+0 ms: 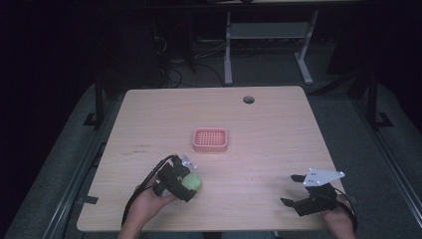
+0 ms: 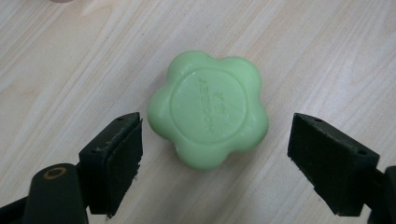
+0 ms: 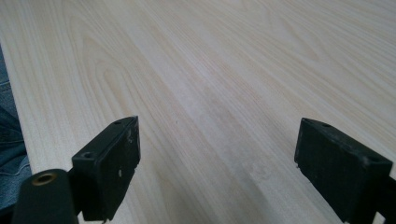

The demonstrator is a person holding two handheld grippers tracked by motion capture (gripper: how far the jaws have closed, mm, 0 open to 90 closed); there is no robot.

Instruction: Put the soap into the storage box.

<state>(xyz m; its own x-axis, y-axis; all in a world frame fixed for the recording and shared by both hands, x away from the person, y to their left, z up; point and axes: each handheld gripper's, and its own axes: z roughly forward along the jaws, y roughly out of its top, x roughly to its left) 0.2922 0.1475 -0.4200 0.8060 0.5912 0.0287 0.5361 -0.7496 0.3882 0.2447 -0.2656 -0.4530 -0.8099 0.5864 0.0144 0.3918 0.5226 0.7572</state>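
Near the front edge of the table [image 1: 278,119], toward its right corner, the right gripper [image 1: 298,191] rests low over bare wood in the person's right hand [image 1: 341,221]. Its jaws stand wide apart with nothing between them, and its own view looks along plain woodgrain. It seems parked there, out of the way of the other hand's work

Just in from the front edge on the left side, the left gripper [image 1: 191,185] sits in the left hand [image 1: 149,199], tipped down over a green soap bar [image 2: 208,108]. The soap lies flat on the wood, flower-shaped with five rounded lobes and a raised round centre. The jaws are spread, one on each side of the bar, neither pad touching it; the left pad stands just beside a lobe, the right one farther off. I judge this a straddle set up for a pinch across the width, since the lobes give the pads something to bite on

Embossed letters run across the soap's centre, turned sideways in this view and too faint to read with confidence

Farther back, near the middle of the table, a pink soap dish [image 1: 210,140] with a gridded top stands empty, well apart from the soap. It is probably where the bar belongs. Beyond it, near the far edge, is a round cable hole [image 1: 248,99]
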